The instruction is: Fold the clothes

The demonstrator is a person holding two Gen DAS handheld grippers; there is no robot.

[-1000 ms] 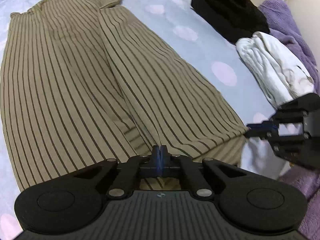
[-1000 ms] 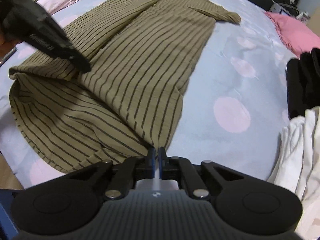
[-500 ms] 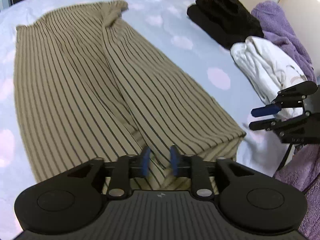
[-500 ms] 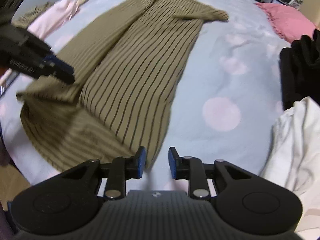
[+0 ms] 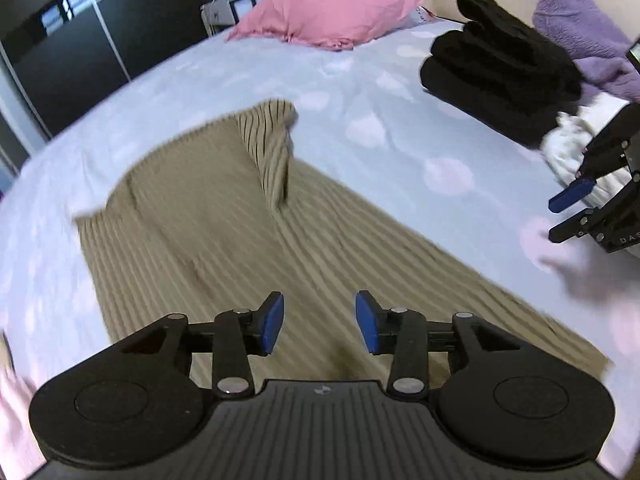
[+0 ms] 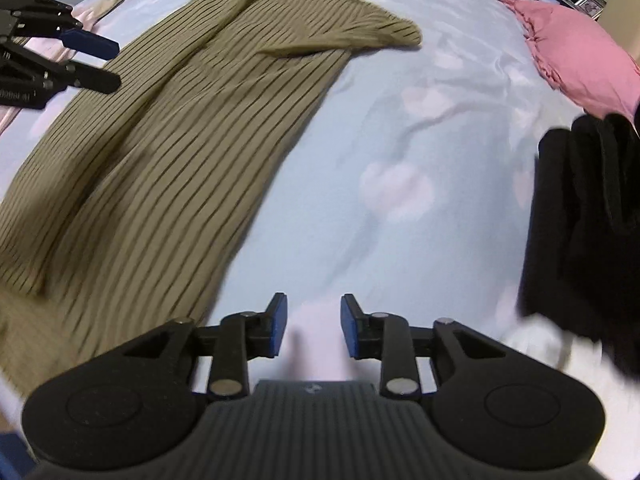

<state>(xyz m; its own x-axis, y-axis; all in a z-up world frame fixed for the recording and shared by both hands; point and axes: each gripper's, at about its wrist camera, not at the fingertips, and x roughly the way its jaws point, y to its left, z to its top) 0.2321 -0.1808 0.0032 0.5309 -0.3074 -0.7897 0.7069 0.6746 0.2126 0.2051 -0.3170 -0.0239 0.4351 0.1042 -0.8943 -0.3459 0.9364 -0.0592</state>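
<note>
An olive garment with thin dark stripes [image 5: 256, 248] [image 6: 168, 152] lies folded lengthwise on the pale blue bedsheet [image 5: 360, 120]. My left gripper [image 5: 319, 322] hovers over the garment's near part, its jaws opening with nothing between the blue pads. My right gripper [image 6: 313, 326] hangs above bare sheet just right of the garment's edge, jaws also opening and empty. Each gripper shows in the other's view: the right gripper [image 5: 576, 212] at the right edge, the left gripper [image 6: 86, 60] at the upper left.
A pink pillow [image 5: 336, 12] [image 6: 580, 56] lies at the bed's far end. Folded black clothes [image 5: 500, 64] [image 6: 584, 216], a white garment [image 5: 568, 148] and a purple fleece [image 5: 580, 36] sit on the right. Pale pink cloth [image 6: 24, 92] lies left of the garment.
Both grippers let go of the striped garment's hem, their jaws spreading, then lifted and moved away over the bed. The garment now lies flat, folded lengthwise.
</note>
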